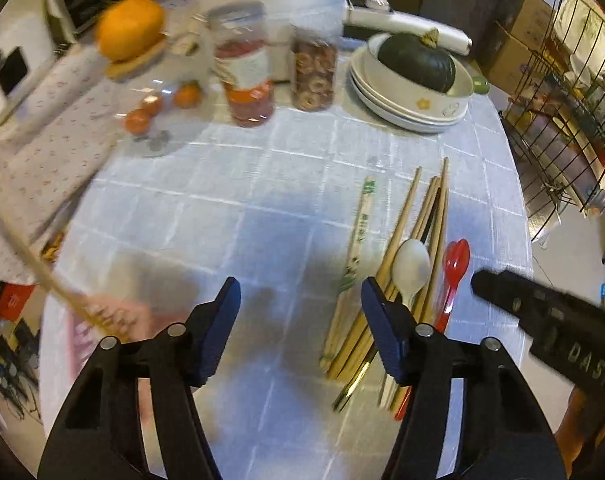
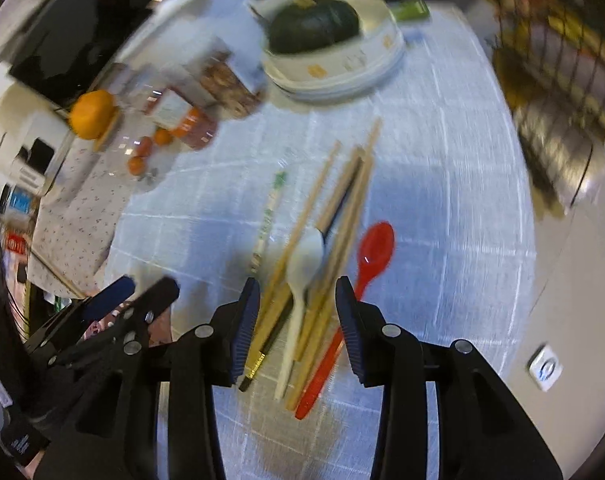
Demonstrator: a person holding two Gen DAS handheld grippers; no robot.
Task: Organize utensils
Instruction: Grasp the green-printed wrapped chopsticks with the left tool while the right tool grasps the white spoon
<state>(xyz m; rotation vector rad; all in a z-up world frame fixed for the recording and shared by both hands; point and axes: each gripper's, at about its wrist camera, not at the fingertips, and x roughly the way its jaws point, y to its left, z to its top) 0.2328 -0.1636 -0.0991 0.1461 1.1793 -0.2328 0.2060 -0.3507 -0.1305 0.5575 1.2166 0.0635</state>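
A pile of wooden chopsticks [image 1: 426, 216] [image 2: 342, 200] lies on the table with a white spoon [image 1: 411, 266] [image 2: 306, 260] on top, a red spoon [image 1: 456, 260] [image 2: 376, 244] to its right and a paper-wrapped pair [image 1: 358, 224] [image 2: 268, 216] to its left. My left gripper [image 1: 300, 300] is open and empty above bare cloth, left of the pile. My right gripper [image 2: 298, 300] is open, its jaws on either side of the pile's near ends; it also shows in the left wrist view [image 1: 542, 312]. The left gripper shows at the left of the right wrist view [image 2: 138, 288].
A white tablecloth [image 1: 242, 184] covers the round table. At the back stand two jars [image 1: 244, 64], small tomatoes [image 1: 142, 114], an orange [image 1: 128, 28] and a dark squash [image 1: 416, 60] in stacked bowls [image 1: 406, 108]. A wire rack [image 1: 562, 100] stands off the right edge.
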